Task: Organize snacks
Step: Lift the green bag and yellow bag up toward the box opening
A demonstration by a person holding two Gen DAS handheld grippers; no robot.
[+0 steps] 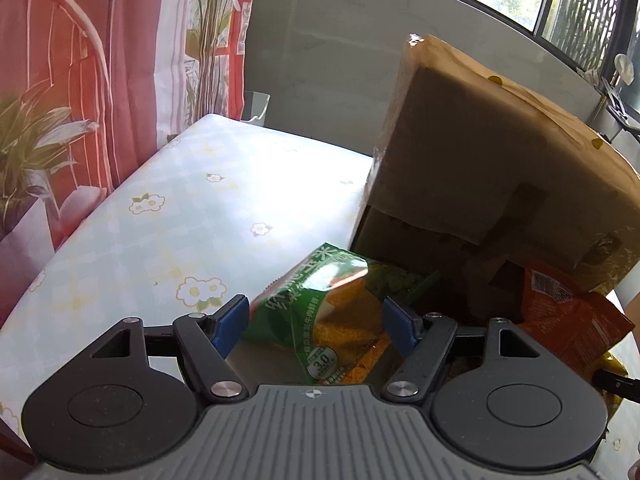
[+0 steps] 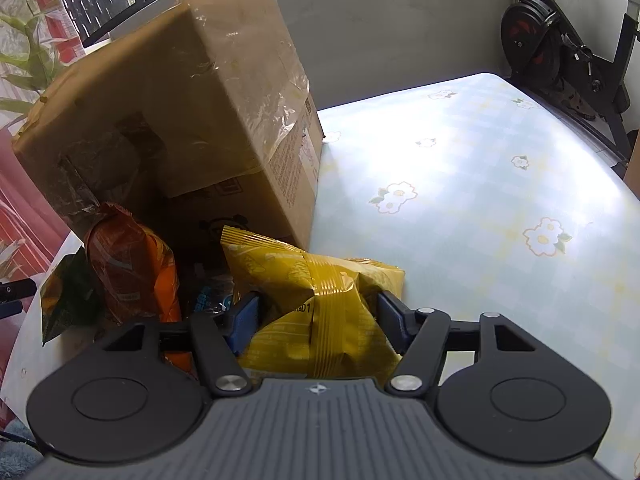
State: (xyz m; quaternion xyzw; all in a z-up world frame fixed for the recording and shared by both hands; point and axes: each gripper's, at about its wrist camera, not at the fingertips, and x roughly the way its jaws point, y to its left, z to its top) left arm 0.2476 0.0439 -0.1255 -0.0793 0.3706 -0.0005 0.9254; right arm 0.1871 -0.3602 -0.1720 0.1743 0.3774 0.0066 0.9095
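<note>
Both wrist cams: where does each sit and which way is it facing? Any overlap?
Left wrist: on the left gripper, looking forward along its fingers at a green snack bag between the open jaws, with the cardboard box to the right on the floral table. Own body: blue-padded fingers, black linkage.
Right wrist: on the right gripper, facing a yellow snack bag that its pads touch on both sides, box to the left. Own body: the same parts.
Shared: box, table, green bag, orange bag.

Sunlit floral tablecloth [image 2: 480, 168], grey wall [image 1: 328, 48], red patterned curtain [image 1: 80, 100], barred window [image 1: 580, 4], exercise bike [image 2: 568, 52] nearby.
</note>
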